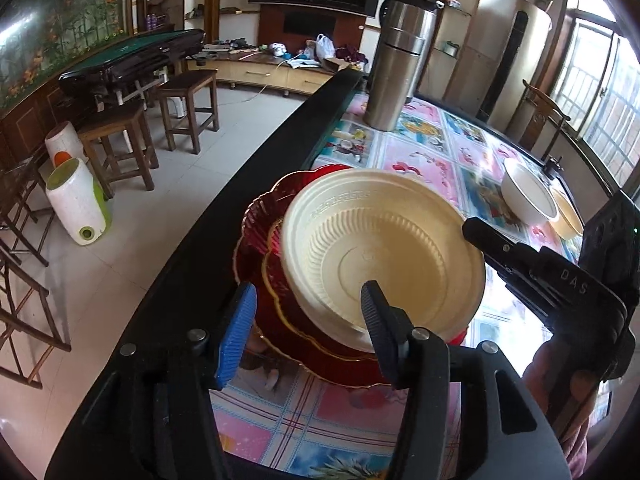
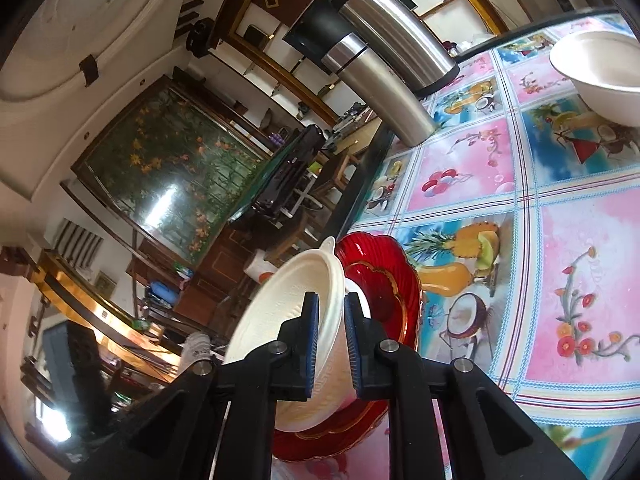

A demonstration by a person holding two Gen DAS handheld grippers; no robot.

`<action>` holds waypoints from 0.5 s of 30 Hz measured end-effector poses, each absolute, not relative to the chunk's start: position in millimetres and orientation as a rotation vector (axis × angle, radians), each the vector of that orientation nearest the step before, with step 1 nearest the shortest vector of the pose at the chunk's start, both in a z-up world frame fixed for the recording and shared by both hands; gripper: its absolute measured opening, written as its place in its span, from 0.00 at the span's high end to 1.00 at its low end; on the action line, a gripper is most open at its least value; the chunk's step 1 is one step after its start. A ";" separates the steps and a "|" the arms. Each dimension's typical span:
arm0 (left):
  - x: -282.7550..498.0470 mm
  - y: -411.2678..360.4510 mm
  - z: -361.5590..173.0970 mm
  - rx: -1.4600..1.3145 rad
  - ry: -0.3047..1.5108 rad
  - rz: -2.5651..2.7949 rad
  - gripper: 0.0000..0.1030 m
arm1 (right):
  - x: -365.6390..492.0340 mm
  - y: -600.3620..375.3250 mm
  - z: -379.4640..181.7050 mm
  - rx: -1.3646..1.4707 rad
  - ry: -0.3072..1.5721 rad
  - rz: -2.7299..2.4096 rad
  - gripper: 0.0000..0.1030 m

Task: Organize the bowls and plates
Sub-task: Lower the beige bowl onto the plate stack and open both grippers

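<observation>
While the right gripper [image 2: 331, 344] is clamping the rim of a cream bowl [image 1: 380, 256] and tilting it over the red plates [image 1: 280, 312] stacked near the table's [image 1: 420, 168] edge, the left gripper [image 1: 308, 332] is waiting beside them, spread wide and carrying nothing. Plates appear gathered; this bowl is not yet seated, and two more bowls [image 1: 528, 194] are sitting well apart, apparently still to collect.
</observation>
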State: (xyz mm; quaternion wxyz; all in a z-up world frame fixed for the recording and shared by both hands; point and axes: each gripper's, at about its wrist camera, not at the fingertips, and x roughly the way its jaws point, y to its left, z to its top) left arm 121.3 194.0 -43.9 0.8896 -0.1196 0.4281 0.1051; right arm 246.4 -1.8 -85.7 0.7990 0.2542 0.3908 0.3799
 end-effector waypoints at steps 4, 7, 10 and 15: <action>115.4 198.6 -41.7 -0.240 0.880 0.253 0.48 | 245.1 3.1 -86.8 0.498 0.838 0.796 0.85; 110.5 201.8 -38.3 -0.238 0.866 0.276 0.48 | 241.2 6.9 -84.1 0.452 0.813 0.784 0.85; 108.0 201.6 -34.3 -0.240 0.853 0.291 0.48 | 237.3 14.9 -83.7 0.394 0.811 0.787 0.85; 105.9 188.8 -26.1 -0.213 0.838 0.280 0.48 | 234.2 14.6 -79.6 0.351 0.788 0.761 0.72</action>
